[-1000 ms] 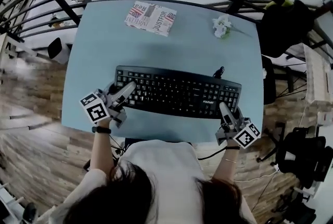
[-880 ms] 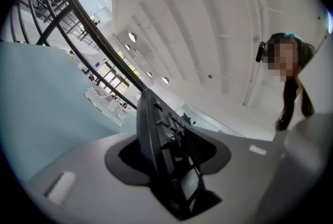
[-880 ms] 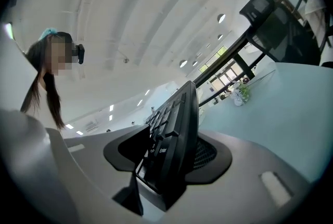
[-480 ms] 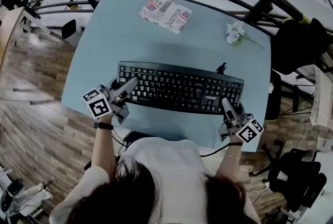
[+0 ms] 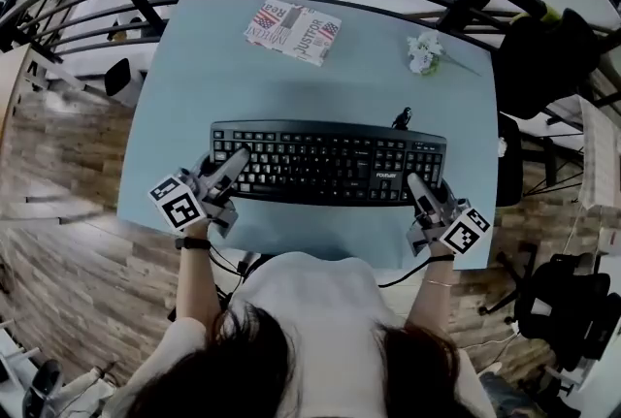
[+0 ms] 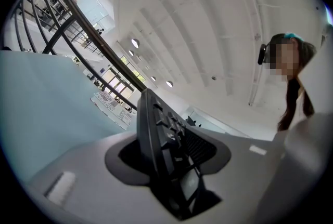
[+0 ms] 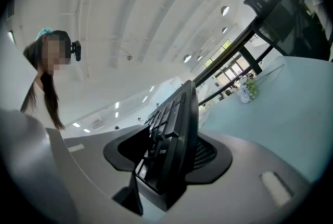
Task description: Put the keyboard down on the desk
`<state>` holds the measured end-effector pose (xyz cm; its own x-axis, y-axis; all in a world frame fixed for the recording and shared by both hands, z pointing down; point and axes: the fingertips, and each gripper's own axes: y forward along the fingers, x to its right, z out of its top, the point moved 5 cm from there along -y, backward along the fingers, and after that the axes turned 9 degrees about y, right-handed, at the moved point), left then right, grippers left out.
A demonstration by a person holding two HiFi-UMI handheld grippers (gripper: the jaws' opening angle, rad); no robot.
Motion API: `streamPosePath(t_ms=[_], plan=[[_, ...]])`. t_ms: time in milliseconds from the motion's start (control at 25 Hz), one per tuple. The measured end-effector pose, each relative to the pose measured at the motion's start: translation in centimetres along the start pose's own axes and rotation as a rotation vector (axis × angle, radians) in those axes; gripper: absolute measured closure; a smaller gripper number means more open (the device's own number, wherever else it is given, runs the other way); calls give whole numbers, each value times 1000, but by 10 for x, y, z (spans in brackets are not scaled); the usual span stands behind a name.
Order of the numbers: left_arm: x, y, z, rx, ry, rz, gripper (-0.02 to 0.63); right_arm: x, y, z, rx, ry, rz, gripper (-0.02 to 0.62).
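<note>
Head view: the left end of the keyboard [image 5: 330, 164] lies under the left gripper [image 5: 233, 165], and its near right corner lies under the right gripper [image 5: 417, 183]. Whether its underside touches the desk [image 5: 194, 96] cannot be determined. The middle of the desk's near edge is hidden by the person's head [image 5: 291, 358]. A small dark object [image 5: 401, 119] just beyond the keyboard is too small to identify. The smaller print on the booklet [image 5: 293, 31] is illegible. The floor [image 5: 58, 144] at far left is blurred.

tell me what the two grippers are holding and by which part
Both hold the black rectangular plastic keyboard: the left gripper is clamped on its left end, the right gripper on its right end.
</note>
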<state>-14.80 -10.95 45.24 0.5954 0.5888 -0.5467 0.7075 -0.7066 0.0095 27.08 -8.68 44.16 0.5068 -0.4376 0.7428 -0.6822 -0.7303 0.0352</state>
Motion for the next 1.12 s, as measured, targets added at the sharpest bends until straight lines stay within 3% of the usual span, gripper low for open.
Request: streamPosePath(t_ms=[360,1120], plan=[[-13,2,-8,-42,-27,9,376,8,1,-11,-8,18,-47,394],[-60,35,-65,-181,-115,73,365,81,3,-49,-86,157,-198,376]])
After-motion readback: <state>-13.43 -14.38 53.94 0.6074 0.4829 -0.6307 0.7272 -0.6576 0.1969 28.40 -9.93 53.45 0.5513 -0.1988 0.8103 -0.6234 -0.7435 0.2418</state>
